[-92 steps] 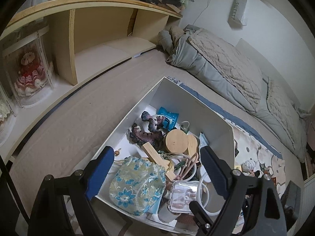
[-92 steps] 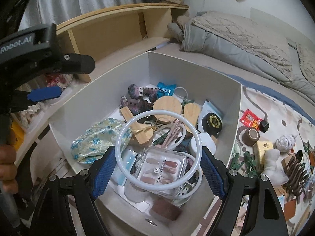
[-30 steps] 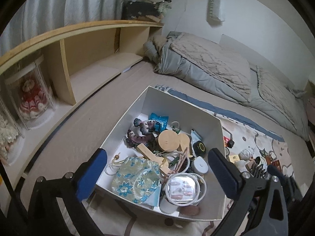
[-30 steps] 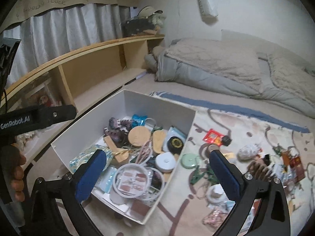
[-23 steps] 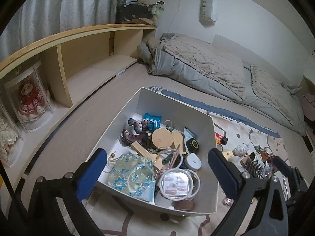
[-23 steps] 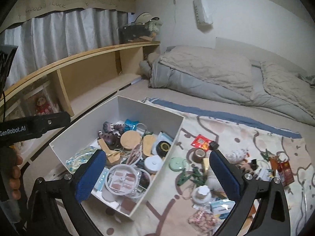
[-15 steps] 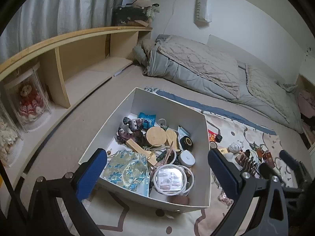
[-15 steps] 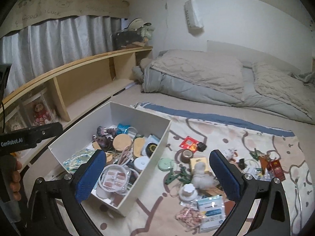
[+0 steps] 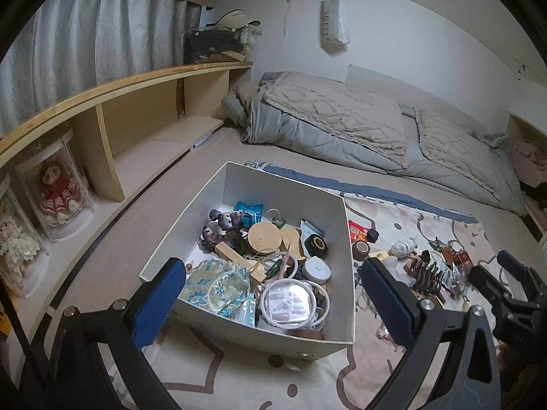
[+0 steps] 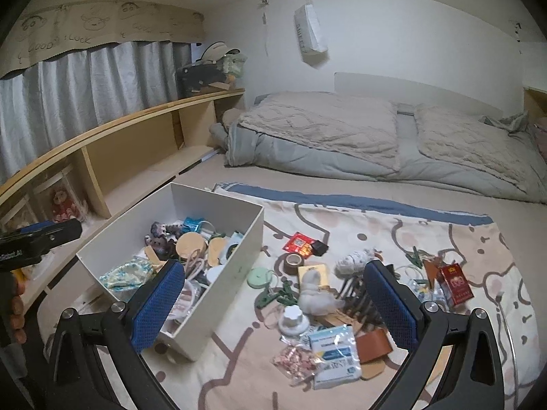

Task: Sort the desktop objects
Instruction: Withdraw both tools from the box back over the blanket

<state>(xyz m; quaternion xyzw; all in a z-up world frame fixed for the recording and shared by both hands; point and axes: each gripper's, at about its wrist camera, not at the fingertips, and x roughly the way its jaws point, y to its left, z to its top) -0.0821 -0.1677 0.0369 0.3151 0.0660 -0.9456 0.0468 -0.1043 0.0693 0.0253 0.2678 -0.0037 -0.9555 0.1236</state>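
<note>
A white open box (image 9: 273, 336) on the patterned mat holds a floral pouch (image 9: 215, 288), a round wooden lid (image 9: 261, 237), a white ring around a clear nail case (image 9: 294, 302) and several other small items. My left gripper (image 9: 273, 302) hangs open and empty above the box's near side. My right gripper (image 10: 273, 302) is open and empty too, above the mat just right of the box (image 10: 222, 294). Under it lie a white plush (image 10: 312, 294), green clips (image 10: 273, 295), a white knob (image 10: 293, 317) and a tissue packet (image 10: 336, 352).
More loose items sit on the mat: a tape roll (image 10: 293, 259), red packet (image 10: 299, 241), red pack (image 10: 456, 285), brown wallet (image 10: 374, 343). A wooden shelf unit (image 9: 143, 119) runs along the left. Folded bedding (image 10: 342, 136) lies behind. A hand (image 10: 15, 304) shows at the left edge.
Both grippers have drawn back and up from the box. The right view has swung right over the loose items on the mat. The white ring stays in the box.
</note>
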